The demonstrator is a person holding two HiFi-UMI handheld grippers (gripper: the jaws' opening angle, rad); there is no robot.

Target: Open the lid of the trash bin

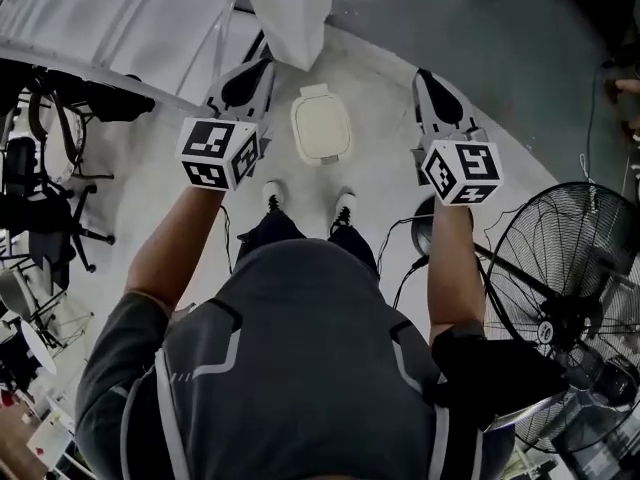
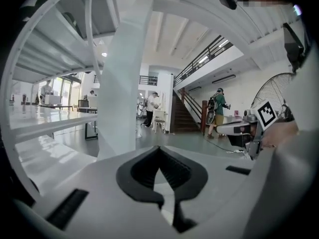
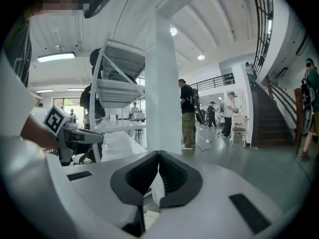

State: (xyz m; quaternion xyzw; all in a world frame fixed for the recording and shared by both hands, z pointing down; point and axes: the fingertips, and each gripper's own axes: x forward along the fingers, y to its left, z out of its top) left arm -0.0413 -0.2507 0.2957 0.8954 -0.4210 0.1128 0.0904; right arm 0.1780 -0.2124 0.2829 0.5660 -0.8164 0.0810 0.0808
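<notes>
The left gripper [image 2: 159,152] is fully closed. Its two dark ribbed pads meet at the tips and nothing sits between them. The right gripper [image 3: 158,156] is the same, jaws pressed together at the tips and empty. Neither gripper touches anything. Both are held out in the air in front of the person, side by side and well apart, pointing forward over the grey floor [image 1: 480,58].

The trash bin [image 1: 321,118] stands on the floor below the grippers and between them, just ahead of the person's shoes [image 1: 272,196]. In the head view it lies a little closer to the left gripper's tip than to the right one's, and it is clear of both. Its cream lid [image 1: 324,140] is down flat and faces straight up. From above it is a rounded rectangle. Its long axis runs away from the person, roughly parallel to the two grippers, and a small tab sticks out at the far end.

A white pillar [image 1: 290,8] rises just beyond the bin, ahead of both gripper tips and between them. A large standing fan [image 1: 570,308] is behind and to the outside of the right gripper.
</notes>
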